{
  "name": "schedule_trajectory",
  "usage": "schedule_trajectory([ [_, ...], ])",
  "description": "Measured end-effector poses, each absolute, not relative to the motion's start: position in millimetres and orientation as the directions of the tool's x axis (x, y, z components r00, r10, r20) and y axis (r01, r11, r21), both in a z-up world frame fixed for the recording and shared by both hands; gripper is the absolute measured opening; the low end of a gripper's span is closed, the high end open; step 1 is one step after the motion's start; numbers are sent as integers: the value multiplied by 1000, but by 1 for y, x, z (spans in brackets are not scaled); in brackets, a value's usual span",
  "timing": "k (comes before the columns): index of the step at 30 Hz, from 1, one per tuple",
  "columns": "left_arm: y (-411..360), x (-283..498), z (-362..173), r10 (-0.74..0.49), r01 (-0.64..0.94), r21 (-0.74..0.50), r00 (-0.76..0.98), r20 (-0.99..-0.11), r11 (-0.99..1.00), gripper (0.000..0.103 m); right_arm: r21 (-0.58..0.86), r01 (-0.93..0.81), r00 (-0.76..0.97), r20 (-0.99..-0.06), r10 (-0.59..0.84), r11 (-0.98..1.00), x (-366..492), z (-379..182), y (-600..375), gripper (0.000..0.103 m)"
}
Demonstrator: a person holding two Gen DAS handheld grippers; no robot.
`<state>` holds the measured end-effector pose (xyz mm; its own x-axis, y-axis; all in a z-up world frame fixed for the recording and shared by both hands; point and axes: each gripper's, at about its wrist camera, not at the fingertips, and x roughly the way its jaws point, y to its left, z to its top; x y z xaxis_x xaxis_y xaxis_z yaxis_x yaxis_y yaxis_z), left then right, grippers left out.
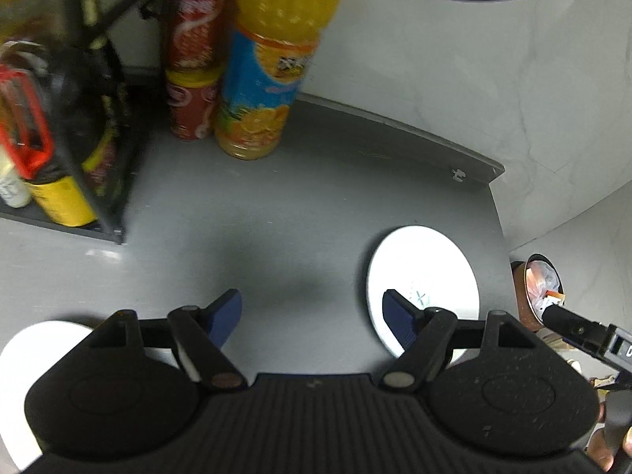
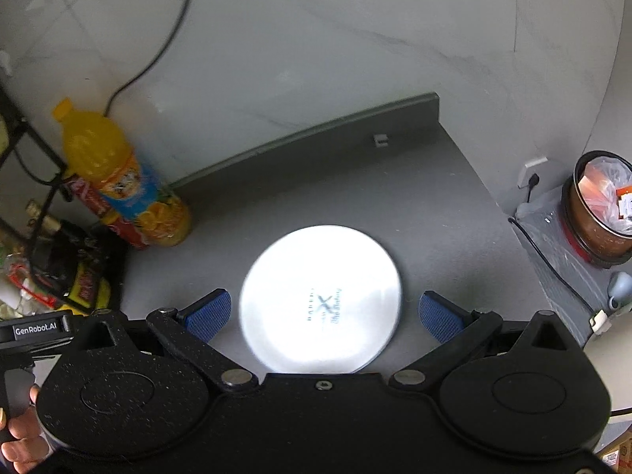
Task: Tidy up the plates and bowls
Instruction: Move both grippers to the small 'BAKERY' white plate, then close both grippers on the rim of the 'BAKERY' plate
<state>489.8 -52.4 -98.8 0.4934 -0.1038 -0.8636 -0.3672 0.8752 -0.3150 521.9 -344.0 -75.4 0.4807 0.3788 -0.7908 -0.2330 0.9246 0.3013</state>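
My right gripper wide open, straddling white plate flat on counter, lined up for grab. My left gripper open, empty, over bare counter, second plate beside it.

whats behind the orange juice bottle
Behind the orange juice bottle stand two red snack cans, one stacked on the other, against the pale wall. The bottle covers their right sides, so anything further behind is hidden.

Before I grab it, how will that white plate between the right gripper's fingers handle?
The white plate looks rigid and glossy, so probably slippery. It lies flat on the grey counter, so its low rim may resist pinching. Likely breakable if ceramic.
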Motion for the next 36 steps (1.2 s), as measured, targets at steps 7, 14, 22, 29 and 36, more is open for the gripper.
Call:
schedule_trajectory([
  [7, -72, 523, -128, -145, -377, -342, 463, -875, 861, 75, 283, -242, 435, -823, 364, 928, 549, -103, -359, 100],
  [14, -87, 546, -162, -186, -408, -373, 428, -885, 833, 71, 276, -274, 376, -851, 367, 921, 570, -130, -361, 94],
  [22, -93, 560, -195, -207, -460, -385, 390, -897, 800, 55, 289, -286, 306, -876, 373, 914, 591, -160, -358, 82],
  [29, -93, 569, -214, -212, -497, -375, 354, -911, 782, 44, 361, -214, 243, -880, 408, 908, 603, -183, -362, 67],
  [36, -94, 576, -221, -224, -506, -385, 351, -909, 772, 40, 384, -208, 205, -882, 424, 900, 606, -197, -361, 40],
])
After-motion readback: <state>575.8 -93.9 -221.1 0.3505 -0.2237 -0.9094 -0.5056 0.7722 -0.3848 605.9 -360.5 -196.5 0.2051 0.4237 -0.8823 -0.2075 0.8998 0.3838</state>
